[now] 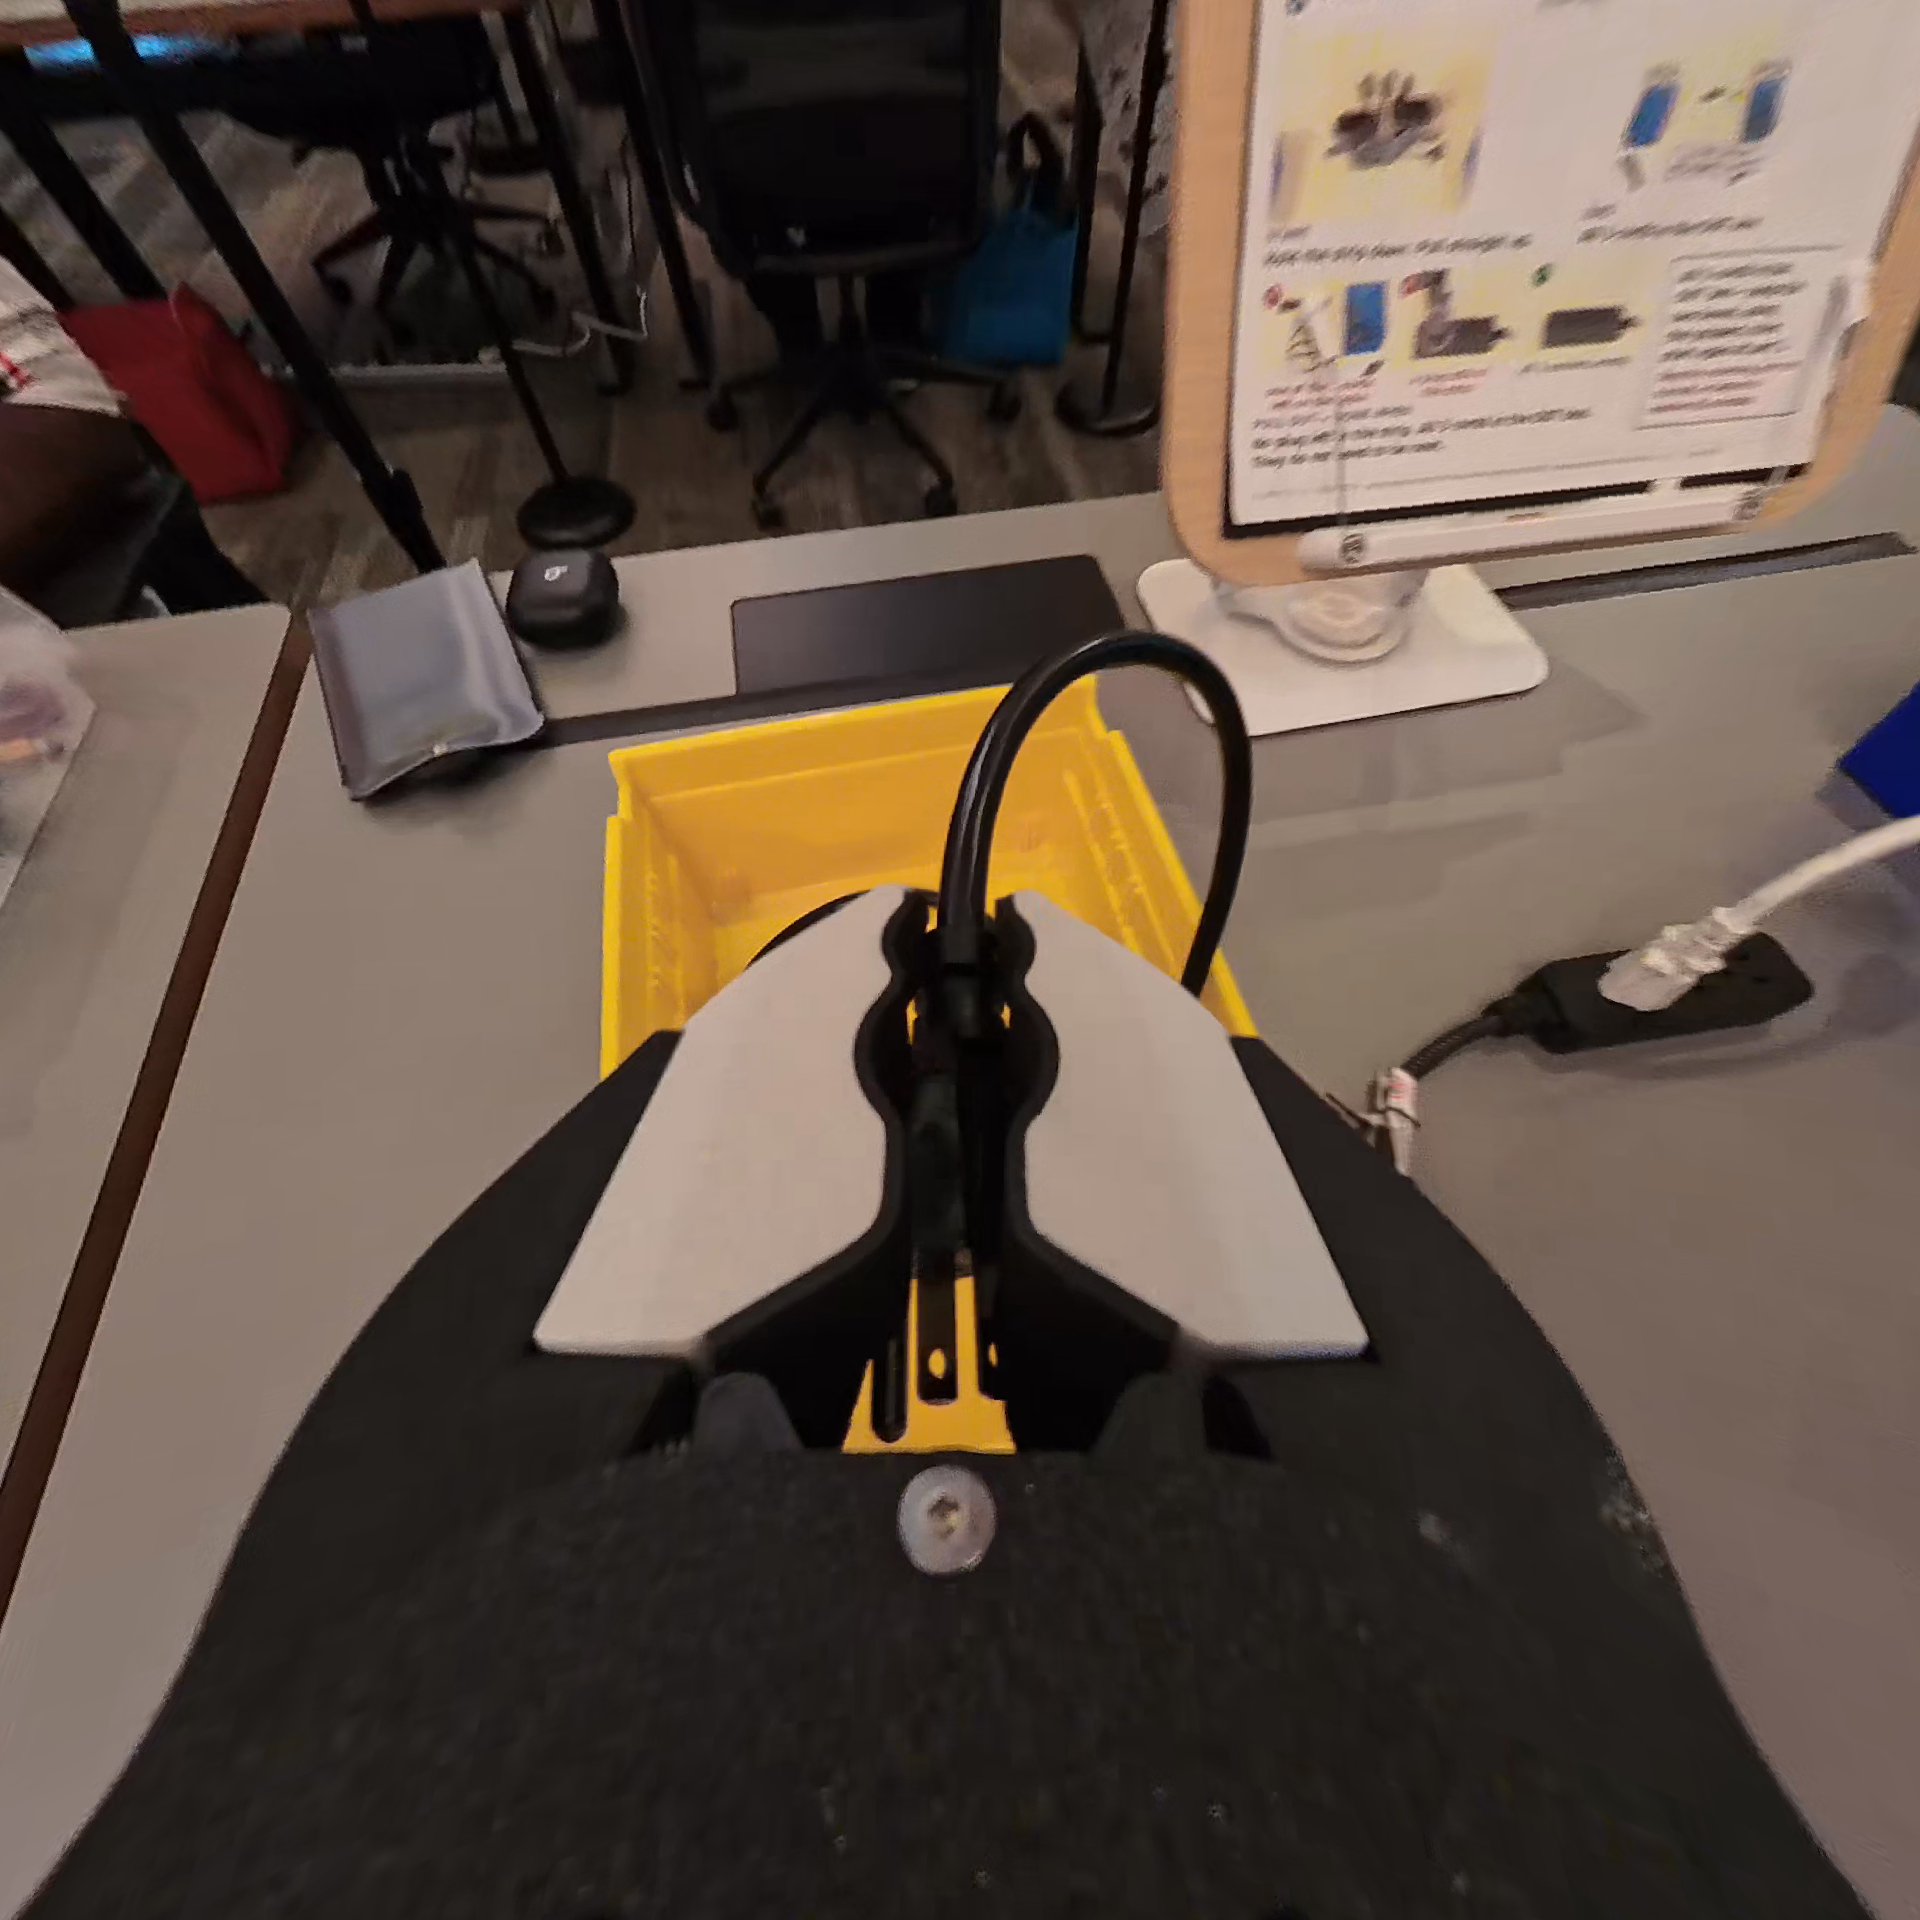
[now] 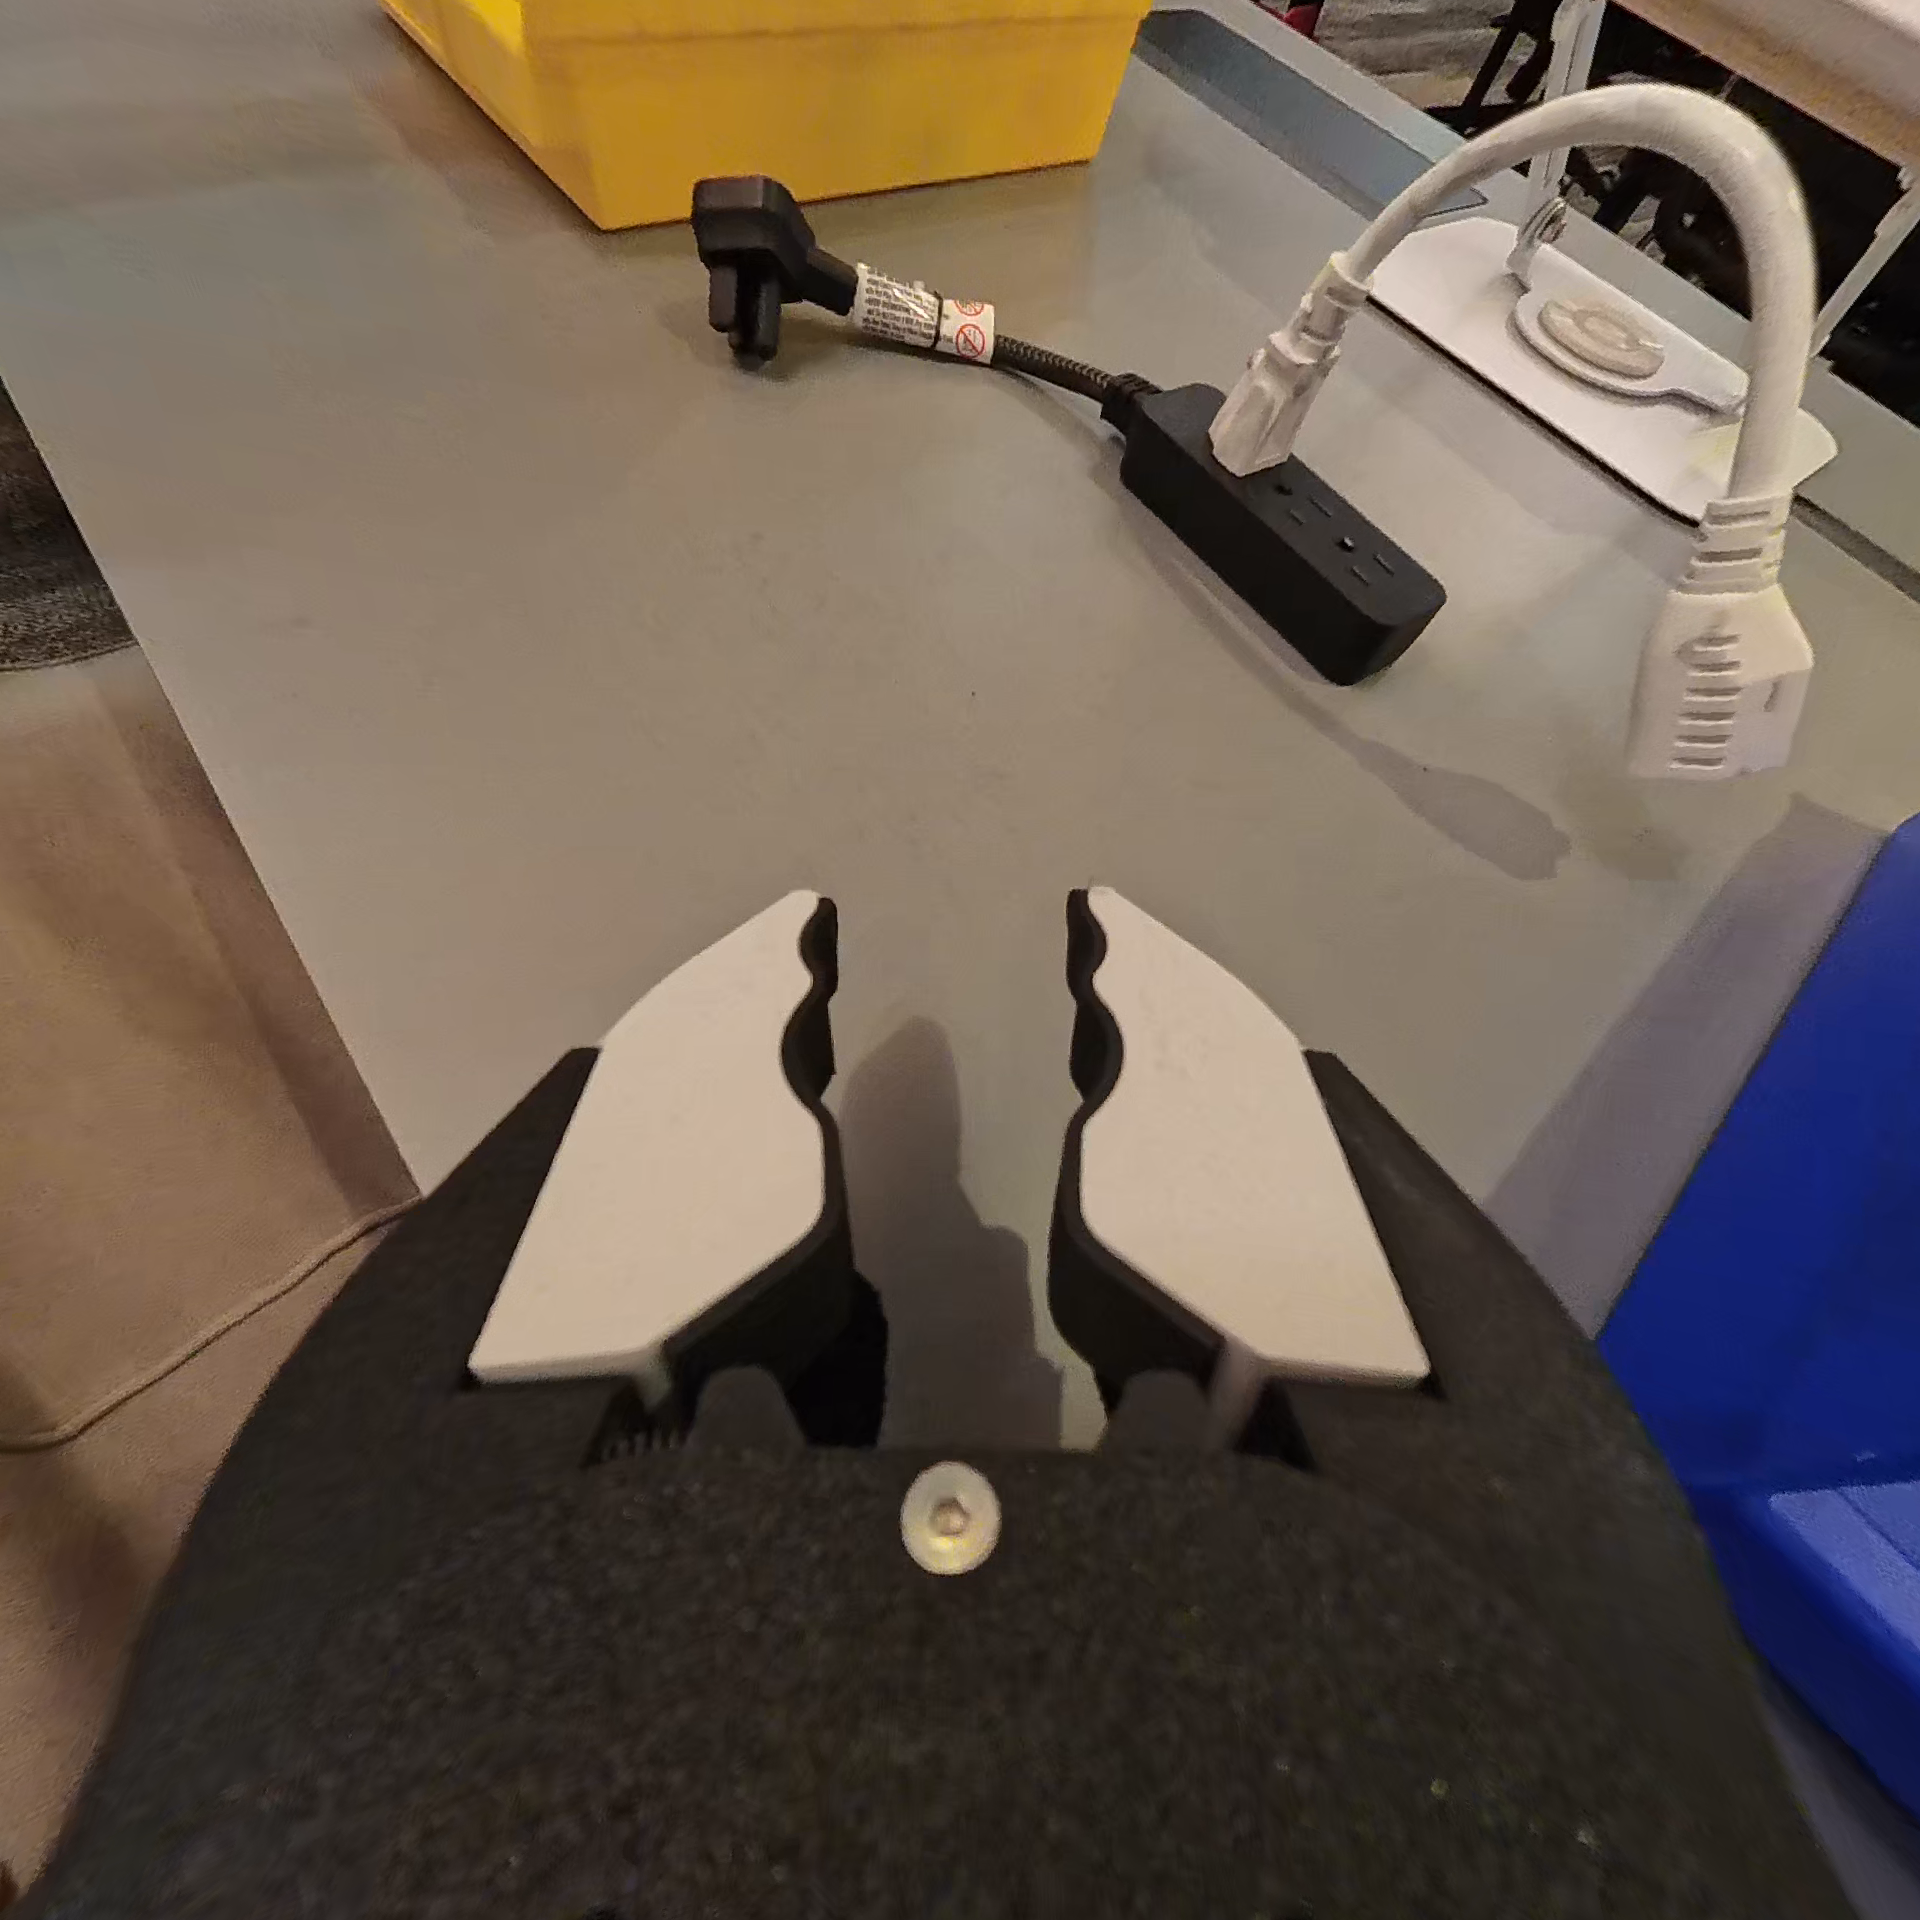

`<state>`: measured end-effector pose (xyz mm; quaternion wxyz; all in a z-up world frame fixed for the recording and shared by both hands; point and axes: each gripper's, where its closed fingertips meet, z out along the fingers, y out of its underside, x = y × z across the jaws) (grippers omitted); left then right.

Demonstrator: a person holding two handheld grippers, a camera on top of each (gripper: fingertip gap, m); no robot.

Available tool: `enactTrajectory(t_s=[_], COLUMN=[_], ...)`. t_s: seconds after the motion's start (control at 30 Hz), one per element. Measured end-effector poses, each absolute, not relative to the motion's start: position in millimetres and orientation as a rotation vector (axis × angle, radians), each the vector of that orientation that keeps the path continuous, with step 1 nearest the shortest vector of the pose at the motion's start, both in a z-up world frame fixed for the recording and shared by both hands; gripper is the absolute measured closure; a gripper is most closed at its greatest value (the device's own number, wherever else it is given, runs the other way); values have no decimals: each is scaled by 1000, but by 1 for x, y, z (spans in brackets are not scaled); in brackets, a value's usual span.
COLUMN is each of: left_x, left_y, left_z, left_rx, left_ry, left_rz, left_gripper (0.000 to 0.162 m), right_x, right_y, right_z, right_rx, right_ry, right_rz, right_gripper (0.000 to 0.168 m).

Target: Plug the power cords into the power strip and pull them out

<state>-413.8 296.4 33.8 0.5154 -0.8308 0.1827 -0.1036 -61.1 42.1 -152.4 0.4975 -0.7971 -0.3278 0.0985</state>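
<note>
My left gripper (image 1: 954, 914) is shut on the plug of a black power cord (image 1: 1101, 665), held above the yellow bin (image 1: 644, 831); the cord arches up and drops back over the bin's right side. The plug's prongs point back toward the camera. A black power strip (image 2: 1278, 530) lies on the grey table, also in the left wrist view (image 1: 1662, 987) at the right. A white cord (image 2: 1558, 156) is plugged into its first outlet, and its white socket end (image 2: 1714, 686) rests on the table. My right gripper (image 2: 951, 914) is open and empty, low over the table, short of the strip.
The strip's own black plug (image 2: 748, 260) lies by the yellow bin (image 2: 831, 125). A blue bin (image 2: 1818, 1247) stands at the right. A tablet with an instruction page on a white stand (image 1: 1538, 260), a grey pouch (image 1: 416, 675) and a black case (image 1: 561, 603) sit at the back. The table edge is on the left. My right fingertips sit around 50 centimetres from my left ones.
</note>
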Motion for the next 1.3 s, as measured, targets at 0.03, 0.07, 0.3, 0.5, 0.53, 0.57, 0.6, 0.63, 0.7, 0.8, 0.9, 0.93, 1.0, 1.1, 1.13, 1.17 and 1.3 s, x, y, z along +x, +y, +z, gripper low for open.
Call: enactTrajectory(t_s=[0.03,0.07,0.3,0.5,0.53,0.57,0.6,0.63,0.7,0.8,0.9,0.93,1.0,1.1,1.13,1.17,1.3], left_x=[-410,-406,-393,-398,-401,-402,-399,-395,-384,-366,-345,-340,-332,-317,-313,-308,-301], left_y=[289,282,257,248,248,248,247,246,248,258,272,279,291,306,310,313,316], left_z=[40,51,88,60,56,51,46,39,19,-16,-52,-64,-86,-106,-109,-111,-113], left_rx=[-1971,-1921,-1869,-1945,-1952,-1964,-1981,-2007,-2094,-2198,-2315,-2355,-2423,-2483,-2481,-2475,-2440], left_ry=[448,447,486,522,506,491,486,488,515,574,585,580,573,544,525,510,488], left_rz=[-266,-306,-482,-432,-424,-443,-488,-541,-607,-647,-731,-746,-768,-868,-918,-982,-1125], left_gripper=[152,162,162,162,162,160,152,145,132,127,121,121,115,112,113,115,120], right_x=[-61,-61,-63,-64,-64,-65,-67,-68,-68,-69,-70,-70,-69,-67,-66,-65,-62], right_y=[42,43,43,40,40,40,39,39,39,39,40,40,40,41,42,42,43], right_z=[-152,-151,-151,-153,-152,-152,-153,-154,-155,-156,-158,-159,-158,-158,-158,-158,-158], right_rx=[-1929,-1925,-1919,-1917,-1915,-1912,-1913,-1915,-1915,-1912,-1921,-1922,-1919,-1923,-1925,-1927,-1933], right_ry=[-795,-793,-806,-827,-830,-832,-836,-844,-860,-874,-883,-885,-885,-875,-871,-868,-859], right_rz=[235,235,228,214,211,214,218,215,196,185,177,175,170,173,173,173,170], right_gripper=[126,126,126,126,126,126,126,125,125,125,125,125,125,124,124,124,124])
